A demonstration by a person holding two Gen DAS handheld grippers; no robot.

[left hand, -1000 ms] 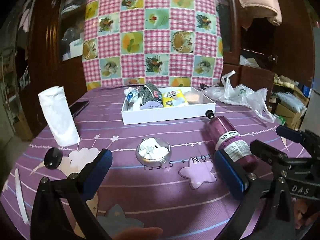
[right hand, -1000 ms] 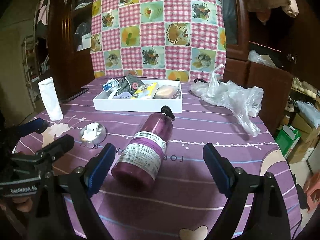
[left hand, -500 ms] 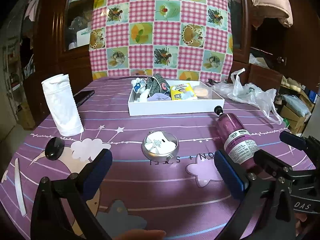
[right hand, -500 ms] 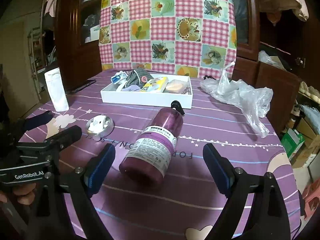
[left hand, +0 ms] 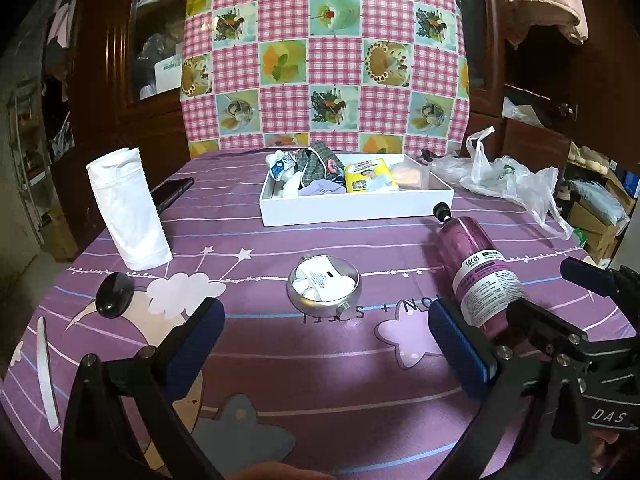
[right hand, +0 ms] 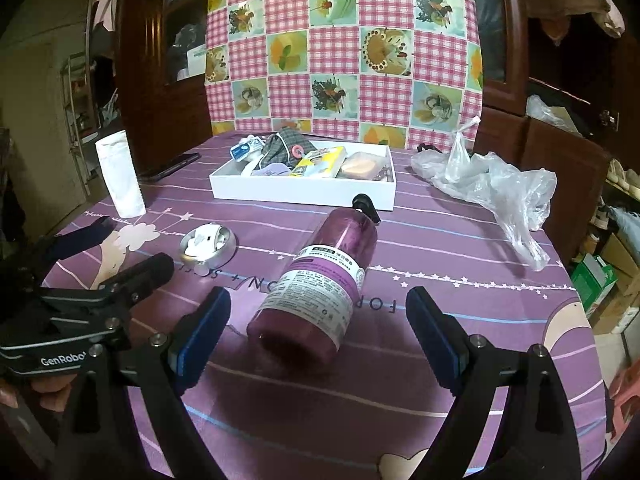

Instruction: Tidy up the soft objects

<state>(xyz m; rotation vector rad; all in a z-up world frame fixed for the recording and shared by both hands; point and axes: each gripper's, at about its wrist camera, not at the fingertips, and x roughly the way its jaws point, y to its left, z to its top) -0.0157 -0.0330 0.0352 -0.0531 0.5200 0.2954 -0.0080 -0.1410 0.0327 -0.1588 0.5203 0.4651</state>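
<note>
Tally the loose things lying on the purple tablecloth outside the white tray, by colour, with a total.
White: 2, the upright cloth roll and the strip at the left edge
Black: 2, the phone and the round piece
Purple: 1, the bottle
Silver: 1, the tin
Clear: 1, the plastic bag
Total: 7

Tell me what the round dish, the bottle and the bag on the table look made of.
Dish: probably metal, brushed silver finish with a bright rim. Bottle: likely translucent purple plastic, glossy, with a white paper label and black pump. Bag: thin clear plastic film, crumpled and shiny.
</note>
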